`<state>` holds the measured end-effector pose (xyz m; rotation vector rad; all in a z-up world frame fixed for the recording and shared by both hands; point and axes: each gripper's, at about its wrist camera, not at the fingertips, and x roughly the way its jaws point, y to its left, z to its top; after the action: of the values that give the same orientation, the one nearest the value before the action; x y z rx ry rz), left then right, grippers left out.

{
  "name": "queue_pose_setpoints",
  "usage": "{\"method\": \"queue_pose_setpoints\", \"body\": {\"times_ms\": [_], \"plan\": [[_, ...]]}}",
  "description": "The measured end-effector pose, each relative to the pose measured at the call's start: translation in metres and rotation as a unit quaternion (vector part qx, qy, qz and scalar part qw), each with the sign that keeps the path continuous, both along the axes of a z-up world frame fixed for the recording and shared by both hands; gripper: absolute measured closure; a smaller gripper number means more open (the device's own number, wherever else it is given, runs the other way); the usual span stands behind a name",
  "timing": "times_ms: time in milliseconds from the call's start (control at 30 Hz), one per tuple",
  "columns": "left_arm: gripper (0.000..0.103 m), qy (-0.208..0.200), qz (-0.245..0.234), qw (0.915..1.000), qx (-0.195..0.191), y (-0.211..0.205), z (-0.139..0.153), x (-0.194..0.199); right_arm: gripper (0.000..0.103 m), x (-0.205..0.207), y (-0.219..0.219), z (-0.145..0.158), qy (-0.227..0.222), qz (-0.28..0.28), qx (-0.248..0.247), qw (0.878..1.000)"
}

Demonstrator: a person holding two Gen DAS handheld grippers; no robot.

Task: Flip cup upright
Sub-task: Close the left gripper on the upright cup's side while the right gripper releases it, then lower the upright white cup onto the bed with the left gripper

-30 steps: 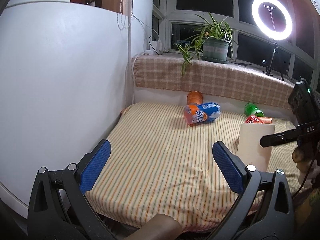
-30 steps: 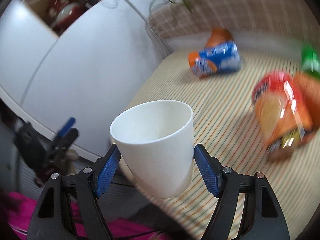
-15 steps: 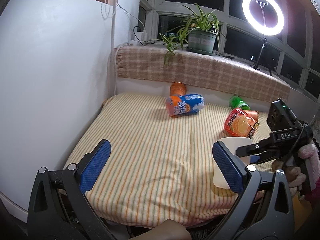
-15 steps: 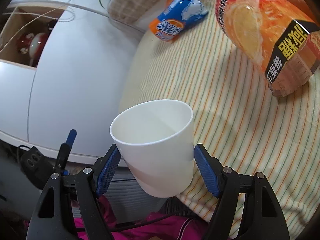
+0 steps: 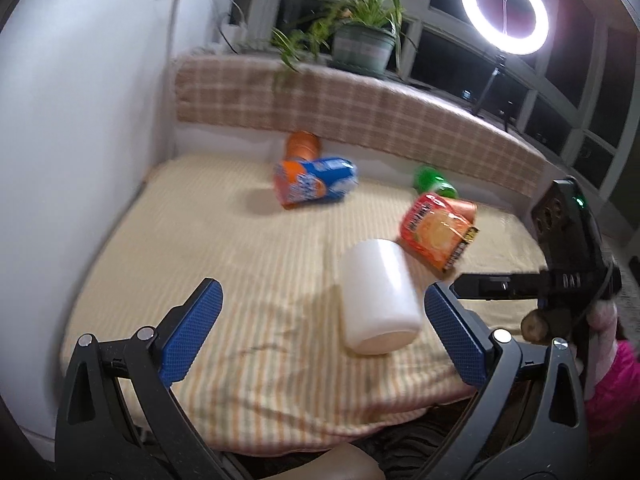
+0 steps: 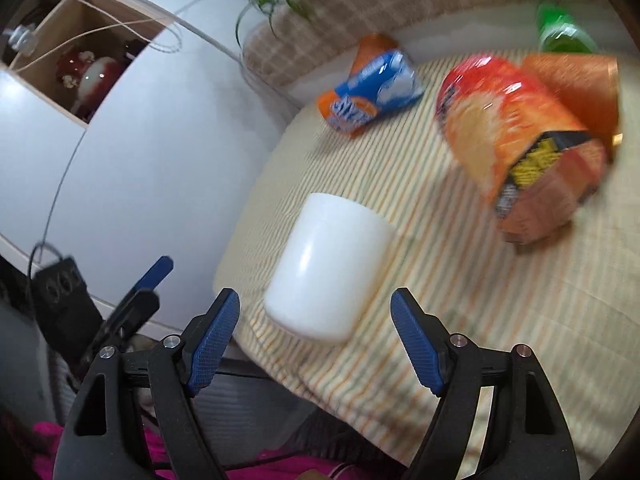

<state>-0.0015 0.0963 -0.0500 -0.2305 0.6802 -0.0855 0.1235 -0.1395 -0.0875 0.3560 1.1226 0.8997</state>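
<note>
The white cup (image 6: 328, 278) rests on the striped table (image 6: 460, 280) near its front edge, just ahead of the right tool (image 6: 316, 338), whose blue fingers are spread wide and touch nothing. The left tool (image 5: 320, 334) is open and empty too, with the cup toward its right finger. Bare cloth lies left of the cup; an orange snack bag (image 5: 438, 236) lies close behind it.

snack bags (image 5: 438, 236) blurred, print on them unreadable
</note>
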Motion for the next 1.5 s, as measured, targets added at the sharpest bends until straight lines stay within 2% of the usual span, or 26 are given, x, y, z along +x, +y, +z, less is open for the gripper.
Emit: {"method": "queue_pose_setpoints", "body": {"times_ms": [67,200,300,367,600,733,867,1033,1167,1267,1500], "plan": [[0.007,0.018,-0.019,0.9995,-0.02,-0.002,-0.002,0.012,0.025,-0.013,-0.011,0.005,-0.034,-0.016,-0.022,0.999],[0.008,0.05,-0.043,0.9968,-0.045,-0.009,-0.008,0.037,0.025,-0.041,-0.025,0.013,-0.102,-0.054,-0.085,0.99],[0.011,0.072,-0.056,0.9944,-0.054,-0.014,-0.015,0.055,0.025,-0.056,-0.036,0.018,-0.136,-0.078,-0.117,0.981],[0.017,0.093,-0.062,0.9915,-0.067,-0.014,-0.022,0.065,0.025,-0.064,-0.05,0.018,-0.146,-0.096,-0.126,0.976],[0.022,0.155,-0.09,0.9781,-0.105,-0.015,-0.043,0.102,0.025,-0.075,-0.08,0.017,-0.147,-0.145,-0.134,0.969],[0.022,0.182,-0.103,0.9712,-0.114,-0.02,-0.051,0.119,0.025,-0.077,-0.089,0.014,-0.141,-0.159,-0.134,0.968],[0.027,0.208,-0.105,0.9644,-0.125,-0.024,-0.06,0.131,0.025,-0.08,-0.092,0.013,-0.139,-0.162,-0.13,0.968],[0.031,0.226,-0.104,0.9593,-0.134,-0.027,-0.069,0.141,0.025,-0.081,-0.093,0.013,-0.14,-0.164,-0.128,0.968],[0.031,0.231,-0.109,0.9572,-0.135,-0.03,-0.07,0.146,0.025,-0.082,-0.096,0.013,-0.138,-0.169,-0.127,0.968],[0.03,0.246,-0.114,0.9521,-0.141,-0.033,-0.073,0.152,0.025,-0.081,-0.098,0.014,-0.136,-0.174,-0.125,0.967],[0.029,0.242,-0.121,0.9539,-0.13,-0.038,-0.071,0.155,0.025,-0.082,-0.096,0.012,-0.132,-0.176,-0.127,0.967]]}}
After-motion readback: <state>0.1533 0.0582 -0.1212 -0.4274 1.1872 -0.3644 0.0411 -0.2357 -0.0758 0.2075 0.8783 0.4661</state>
